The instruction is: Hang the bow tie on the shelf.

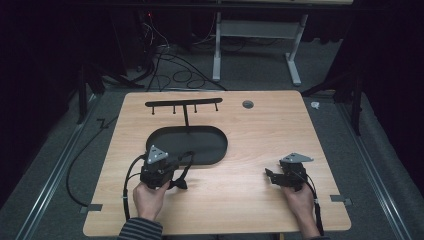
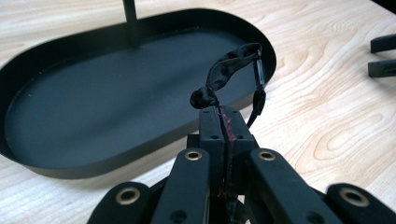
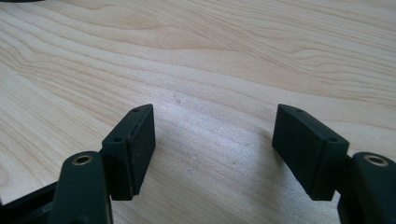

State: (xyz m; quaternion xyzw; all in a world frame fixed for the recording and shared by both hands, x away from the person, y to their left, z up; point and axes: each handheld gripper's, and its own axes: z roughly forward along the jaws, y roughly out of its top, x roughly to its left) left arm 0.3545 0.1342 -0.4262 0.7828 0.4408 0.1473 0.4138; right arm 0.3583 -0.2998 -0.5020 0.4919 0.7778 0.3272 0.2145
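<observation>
A shallow black oval metal tray [image 1: 200,150] lies on the light wooden table [image 1: 250,200], its long axis running left to right in the high view. A thin black post rises from the far part of its floor and carries a black T-shaped hanger bar with small pegs [image 1: 183,103], which also runs left to right. In the left gripper view the tray's dark floor [image 2: 107,93] is bare apart from the foot of that post.

The left gripper [image 1: 175,175] sits at the near left edge of the tray, held in the person's left hand [image 1: 148,197]. In its own view [image 2: 223,122] the jaws are clenched together on a black ribbon-like fabric strap with a small dark clasp [image 2: 232,65]; a thin reddish line shows in the seam between the pads. The strap stands up out of the jaw tips from a knot, arches over towards the right of that view and comes down again on the clasp side, forming a small loop. Its long axis runs along the line of the jaws, pointing away from the hand towards the tray's near rim. The loop hangs in the air over that rim, partly above the tray and partly above the table, touching neither as far as can be seen.

The right gripper [image 1: 270,176] is well apart, near the table's right front, held in the person's right hand [image 1: 300,200]. In its own view [image 3: 215,154] the jaws stand wide apart above bare wood, with nothing between them.
</observation>
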